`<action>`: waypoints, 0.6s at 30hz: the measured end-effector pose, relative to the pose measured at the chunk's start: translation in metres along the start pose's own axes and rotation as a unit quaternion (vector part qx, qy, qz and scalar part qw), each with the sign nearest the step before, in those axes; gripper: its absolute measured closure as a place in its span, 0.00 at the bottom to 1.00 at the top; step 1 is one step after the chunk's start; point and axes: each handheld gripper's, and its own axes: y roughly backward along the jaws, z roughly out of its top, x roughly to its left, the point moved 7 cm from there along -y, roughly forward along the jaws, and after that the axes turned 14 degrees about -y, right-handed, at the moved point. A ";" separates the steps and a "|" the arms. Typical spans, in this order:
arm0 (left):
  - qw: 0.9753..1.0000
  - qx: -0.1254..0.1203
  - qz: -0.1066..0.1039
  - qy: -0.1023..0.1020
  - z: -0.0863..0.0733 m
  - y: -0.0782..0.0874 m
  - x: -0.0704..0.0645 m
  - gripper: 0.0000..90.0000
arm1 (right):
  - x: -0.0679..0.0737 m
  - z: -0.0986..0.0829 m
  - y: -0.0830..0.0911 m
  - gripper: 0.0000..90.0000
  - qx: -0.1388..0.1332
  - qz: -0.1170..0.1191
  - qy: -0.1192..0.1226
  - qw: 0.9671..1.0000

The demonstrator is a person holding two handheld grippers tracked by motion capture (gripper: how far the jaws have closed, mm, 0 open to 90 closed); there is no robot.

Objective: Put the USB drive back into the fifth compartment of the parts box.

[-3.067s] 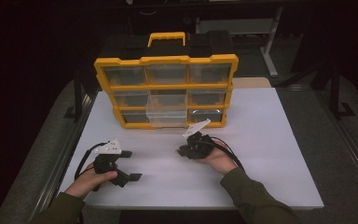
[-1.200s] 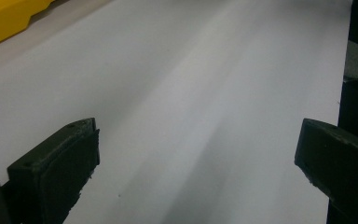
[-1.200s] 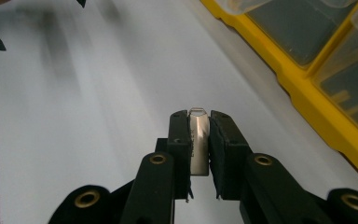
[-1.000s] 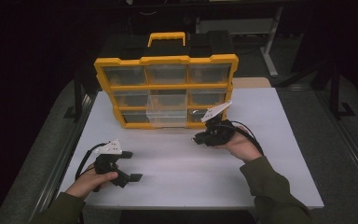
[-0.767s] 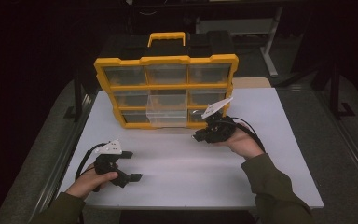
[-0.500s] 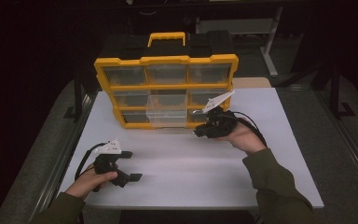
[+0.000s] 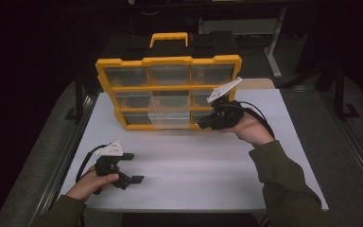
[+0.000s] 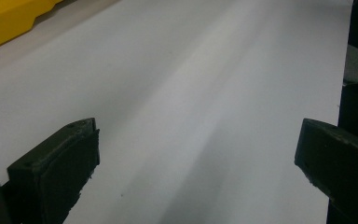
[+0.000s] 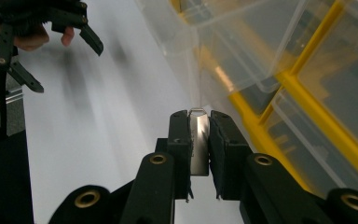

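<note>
A yellow organiser case [image 7: 168, 90] with clear drawers stands upright at the back of the white table [image 7: 208, 165]. Its lower middle drawer [image 7: 170, 116] is pulled out; the same drawer [image 9: 223, 42] shows close up in the right gripper view. My right gripper [image 7: 203, 124] is held just off the case's lower right drawers. It [image 9: 199, 126] is shut on a small flat silver metal piece [image 9: 199, 149], whose top edge pokes out between the jaws. My left gripper [image 7: 133, 167] rests at the front left of the table; it [image 8: 196, 154] stands wide open with nothing between its jaws.
A yellow corner of the case [image 8: 9, 21] shows at the far left of the left gripper view. The left gripper [image 9: 63, 63] and its hand appear far off in the right gripper view. Bare white table lies between the two hands. Dark floor surrounds the table.
My right gripper has travelled from mid-table to the right and back, up to the case's lower right drawers. The left gripper has stayed put.
</note>
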 end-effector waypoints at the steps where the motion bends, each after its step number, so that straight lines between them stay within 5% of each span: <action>1: 1.000 0.000 0.000 0.000 0.000 0.000 0.000 0.00 | 0.000 0.002 0.002 0.86 -0.002 -0.001 -0.001 1.000; 18: 1.000 -0.001 0.001 0.002 0.001 0.000 0.000 0.00 | 0.011 0.043 0.032 0.86 -0.031 -0.005 0.018 0.999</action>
